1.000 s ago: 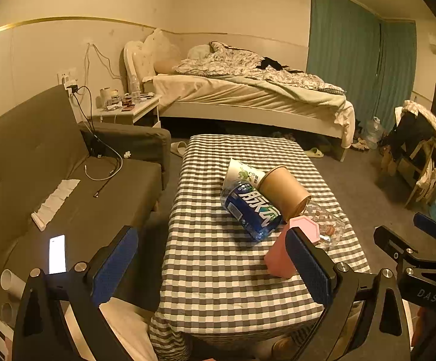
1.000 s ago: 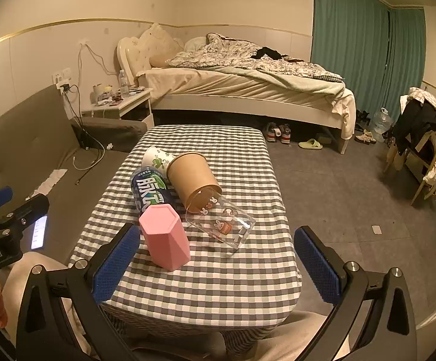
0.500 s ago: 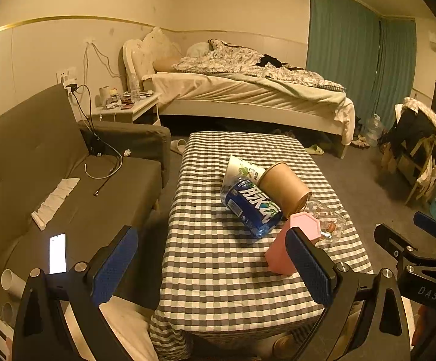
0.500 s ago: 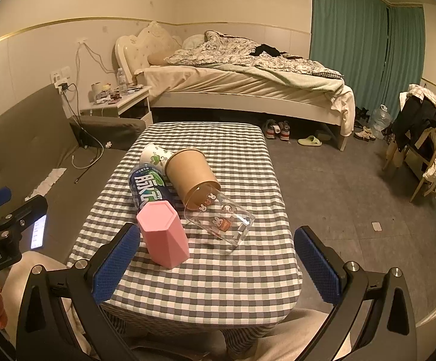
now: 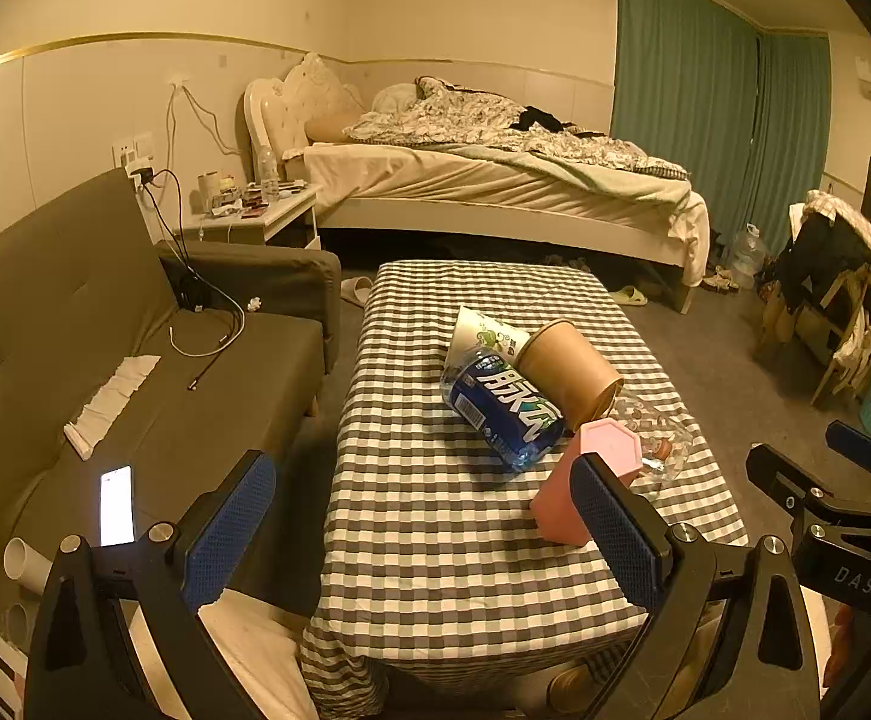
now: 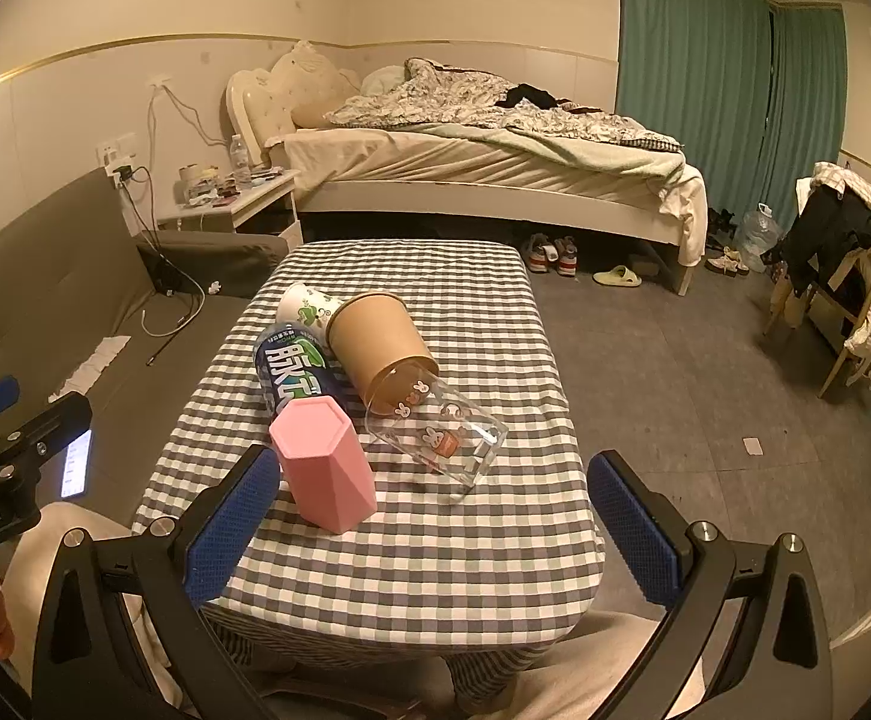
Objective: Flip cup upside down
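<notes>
Checked table point(image 6: 435, 546) looms nearer than before; both tools point(image 5: 423, 528) point(image 6: 435, 516) remain spread, empty.

checked table point(image 6: 435, 546), frame centre | on it: pink cup point(image 6: 324, 462), glass point(image 6: 441, 435), brown tub point(image 6: 381, 348), blue bottle point(image 6: 291, 369), white cup point(image 6: 306, 306)

Left wrist view from table's point(image 5: 435, 540) near-left corner, right wrist view nearer its centre, both facing the bed point(image 6: 495, 168)

The pink hexagonal cup point(image 6: 328, 461) stands upside down on the checkered desk point(image 6: 435, 552), near its front edge. Its closed base faces up, slightly tilted.
</notes>
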A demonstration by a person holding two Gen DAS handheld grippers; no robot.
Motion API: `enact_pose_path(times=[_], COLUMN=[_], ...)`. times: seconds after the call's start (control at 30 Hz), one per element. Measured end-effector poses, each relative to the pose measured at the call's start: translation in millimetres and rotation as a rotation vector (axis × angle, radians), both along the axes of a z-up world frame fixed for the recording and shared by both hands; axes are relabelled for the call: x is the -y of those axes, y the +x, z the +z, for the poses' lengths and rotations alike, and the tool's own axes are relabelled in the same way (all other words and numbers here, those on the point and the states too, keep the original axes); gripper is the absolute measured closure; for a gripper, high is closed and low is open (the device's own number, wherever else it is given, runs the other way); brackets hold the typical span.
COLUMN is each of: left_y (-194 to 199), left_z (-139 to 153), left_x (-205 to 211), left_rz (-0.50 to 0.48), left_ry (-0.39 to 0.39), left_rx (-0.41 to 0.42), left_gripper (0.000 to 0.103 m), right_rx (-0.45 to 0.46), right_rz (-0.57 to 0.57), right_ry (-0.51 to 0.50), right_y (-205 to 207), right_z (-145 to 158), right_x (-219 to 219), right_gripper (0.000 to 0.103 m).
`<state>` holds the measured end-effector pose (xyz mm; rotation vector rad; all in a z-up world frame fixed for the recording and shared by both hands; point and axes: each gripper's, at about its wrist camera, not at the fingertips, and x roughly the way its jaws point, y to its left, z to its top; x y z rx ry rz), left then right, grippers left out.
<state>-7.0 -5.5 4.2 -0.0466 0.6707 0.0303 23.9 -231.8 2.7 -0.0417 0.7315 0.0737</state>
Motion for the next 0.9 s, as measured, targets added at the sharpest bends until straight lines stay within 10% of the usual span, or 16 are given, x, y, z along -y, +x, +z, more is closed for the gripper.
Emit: enact_pose_path(times=[0.9], left_y=[-3.1], left_z=[-4.3], left_x=[-2.2], left_rz=[-0.002], left_ry=[0.009], left_rx=[0.002], left_gripper=[0.001], right_rx=[-0.027], right_rz=[-0.008], right_ry=[0.005], right_y=[1.3], right_z=[-7.4], right_x=[-4.0], right_gripper=[0.0])
